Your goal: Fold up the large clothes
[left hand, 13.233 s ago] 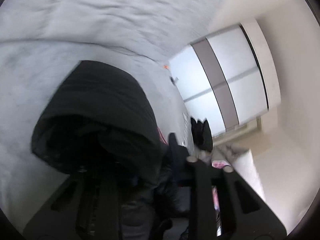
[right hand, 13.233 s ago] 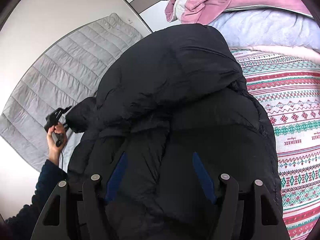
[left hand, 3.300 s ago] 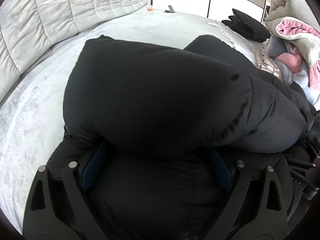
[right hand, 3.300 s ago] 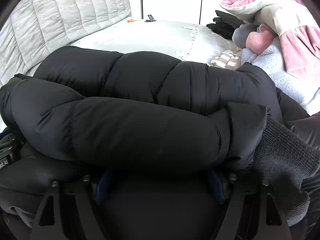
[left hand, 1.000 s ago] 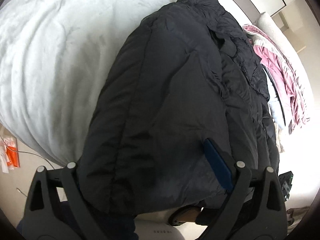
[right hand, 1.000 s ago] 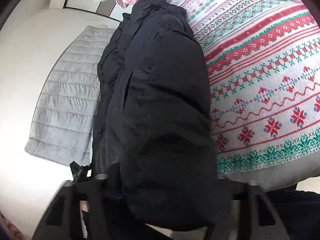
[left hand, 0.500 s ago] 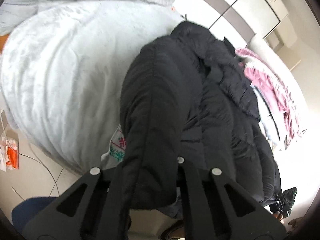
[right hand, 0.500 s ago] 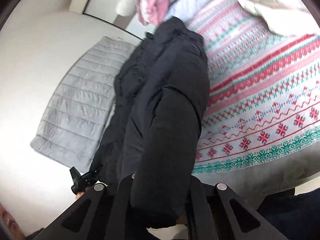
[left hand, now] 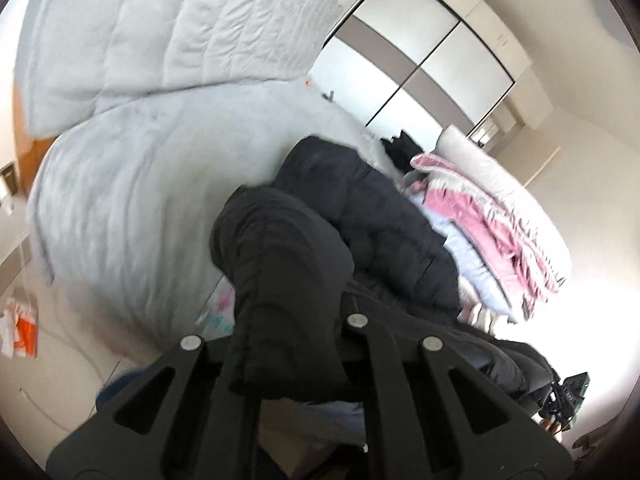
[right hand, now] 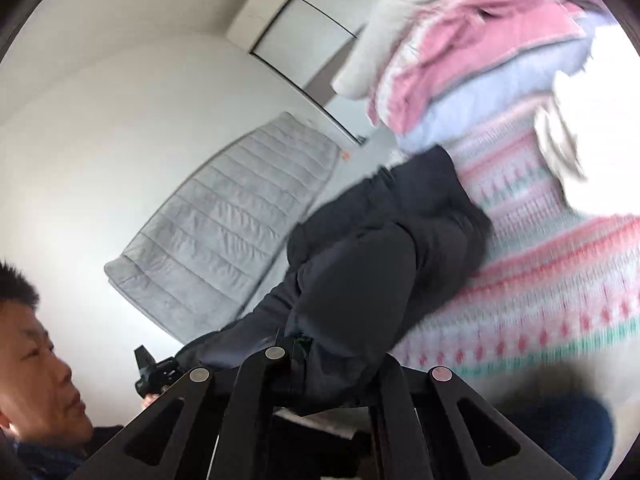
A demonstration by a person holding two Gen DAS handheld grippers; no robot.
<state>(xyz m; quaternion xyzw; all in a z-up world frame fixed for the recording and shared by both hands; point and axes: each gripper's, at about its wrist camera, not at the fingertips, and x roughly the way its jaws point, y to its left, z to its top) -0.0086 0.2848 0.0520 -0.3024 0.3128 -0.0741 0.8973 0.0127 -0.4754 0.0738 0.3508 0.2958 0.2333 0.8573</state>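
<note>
A black puffer jacket (left hand: 360, 216) lies on the bed, its near edge lifted off the mattress. My left gripper (left hand: 288, 344) is shut on a thick fold of the jacket, which bulges up between the fingers. In the right wrist view the same jacket (right hand: 392, 248) hangs from my right gripper (right hand: 332, 364), which is shut on its other near corner. The fingertips of both grippers are hidden in the fabric.
A grey quilted bedspread (left hand: 120, 184) covers the bed's left side and a red-and-green patterned blanket (right hand: 552, 280) the right. A pile of pink and white bedding (left hand: 492, 216) lies beyond the jacket. A wardrobe (left hand: 420, 64) stands behind. The person's face (right hand: 32, 360) shows low left.
Both grippers, still shut on the jacket, have risen and tilted up, lifting its near edge further; the views now show more of the room and less of the floor.
</note>
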